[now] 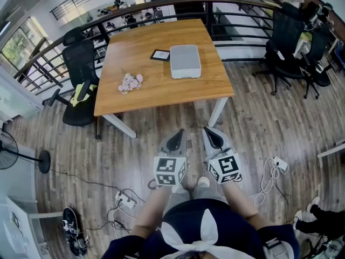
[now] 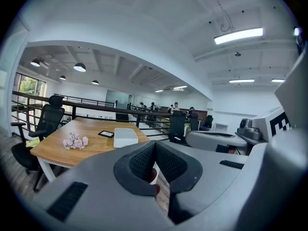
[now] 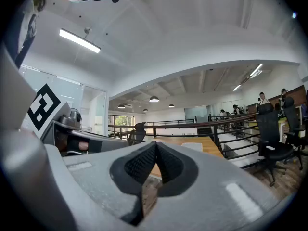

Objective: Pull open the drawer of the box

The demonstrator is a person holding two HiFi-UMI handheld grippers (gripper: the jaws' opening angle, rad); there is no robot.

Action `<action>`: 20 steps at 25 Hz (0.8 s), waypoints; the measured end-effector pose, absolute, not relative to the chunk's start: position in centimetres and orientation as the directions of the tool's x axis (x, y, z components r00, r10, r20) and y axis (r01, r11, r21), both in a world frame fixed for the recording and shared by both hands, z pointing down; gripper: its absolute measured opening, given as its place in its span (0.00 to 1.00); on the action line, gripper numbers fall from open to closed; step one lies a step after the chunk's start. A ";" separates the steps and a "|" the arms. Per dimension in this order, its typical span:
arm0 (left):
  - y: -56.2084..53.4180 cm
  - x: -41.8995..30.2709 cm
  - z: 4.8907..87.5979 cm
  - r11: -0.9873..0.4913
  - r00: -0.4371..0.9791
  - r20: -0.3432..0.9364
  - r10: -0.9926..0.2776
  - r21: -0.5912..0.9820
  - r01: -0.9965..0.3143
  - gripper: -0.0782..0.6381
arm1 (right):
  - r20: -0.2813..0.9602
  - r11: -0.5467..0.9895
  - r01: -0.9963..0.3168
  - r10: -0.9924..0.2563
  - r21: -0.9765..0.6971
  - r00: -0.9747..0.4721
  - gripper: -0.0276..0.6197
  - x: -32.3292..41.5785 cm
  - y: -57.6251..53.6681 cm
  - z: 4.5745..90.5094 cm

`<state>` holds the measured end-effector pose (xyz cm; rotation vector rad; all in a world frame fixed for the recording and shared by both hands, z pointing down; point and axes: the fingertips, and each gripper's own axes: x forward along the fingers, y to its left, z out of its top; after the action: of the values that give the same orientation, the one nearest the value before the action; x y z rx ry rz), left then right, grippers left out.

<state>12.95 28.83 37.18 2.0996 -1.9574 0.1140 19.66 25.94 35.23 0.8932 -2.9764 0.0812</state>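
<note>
The white box (image 1: 185,61) lies flat on the wooden table (image 1: 161,85), far ahead of both grippers. It shows small in the left gripper view as the box (image 2: 125,137) and as a pale sliver of box (image 3: 193,147) in the right gripper view. My left gripper (image 1: 176,140) and right gripper (image 1: 214,137) are held side by side near my body, over the floor in front of the table. Both are shut with nothing between their jaws, seen in their own views as the left gripper (image 2: 155,153) and right gripper (image 3: 156,155).
A small black tablet (image 1: 160,55) lies beside the box and a bunch of pink flowers (image 1: 130,82) lies to its left. Black office chairs (image 1: 81,63) stand at the table's left and a second group of chairs (image 1: 294,42) at the right. Cables (image 1: 126,199) lie on the wood floor. A railing runs behind the table.
</note>
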 end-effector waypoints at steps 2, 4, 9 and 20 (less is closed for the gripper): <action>28.4 12.8 37.3 -0.052 0.086 0.240 -0.967 0.143 -0.988 0.12 | 0.050 0.836 -0.546 -0.544 -0.044 -0.837 0.04 19.5 25.5 35.5; 28.0 12.6 37.5 -0.044 0.079 0.244 -0.967 0.144 -0.989 0.12 | 0.048 0.839 -0.541 -0.539 -0.052 -0.841 0.04 19.5 25.1 35.8; 27.1 12.5 38.0 -0.024 0.063 0.242 -0.968 0.160 -0.987 0.12 | 0.057 0.849 -0.523 -0.520 -0.071 -0.852 0.04 20.0 24.4 36.7; 25.3 14.2 40.2 0.021 0.023 0.256 -0.966 0.168 -0.985 0.12 | 0.070 0.888 -0.446 -0.441 -0.110 -0.895 0.04 21.8 22.7 38.3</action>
<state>14.18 25.35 40.21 2.0056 -2.0036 0.0905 21.82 22.73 38.33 0.7073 -3.0111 0.1909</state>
